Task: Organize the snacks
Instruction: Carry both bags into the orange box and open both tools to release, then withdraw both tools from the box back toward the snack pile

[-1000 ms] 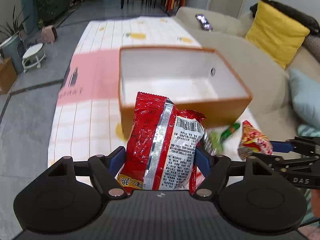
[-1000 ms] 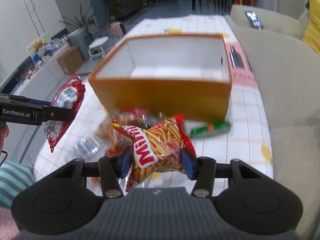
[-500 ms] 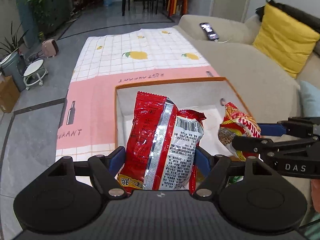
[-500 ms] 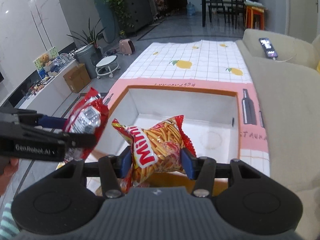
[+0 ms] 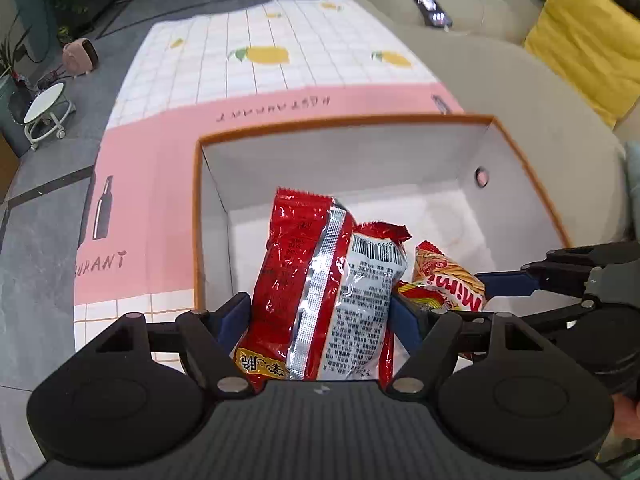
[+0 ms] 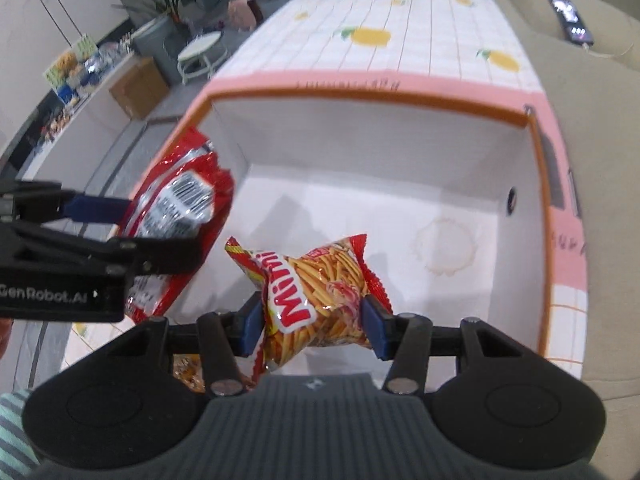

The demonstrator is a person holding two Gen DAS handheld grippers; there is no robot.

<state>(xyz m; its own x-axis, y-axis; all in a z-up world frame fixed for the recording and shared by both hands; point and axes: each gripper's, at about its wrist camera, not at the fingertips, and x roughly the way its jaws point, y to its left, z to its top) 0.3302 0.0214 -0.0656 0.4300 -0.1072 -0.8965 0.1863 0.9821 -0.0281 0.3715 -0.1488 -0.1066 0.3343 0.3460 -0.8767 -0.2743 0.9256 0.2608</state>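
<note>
Over the box (image 6: 372,96), L gripper (image 5: 322,312) clamps red packet (image 5: 320,292), R gripper (image 6: 314,318) clamps Mimi bag (image 6: 316,292); stain (image 6: 446,250) only R view.

The red packet (image 5: 320,300) hides the near part of the box (image 5: 512,152) floor, and its lower end is lost behind the left tongs (image 5: 322,316). The stick-snack bag (image 5: 448,284) is mostly covered there. Its small print is too fine to read. A snack (image 6: 188,372) under the right tongs (image 6: 314,326) shows only a sliver.
</note>
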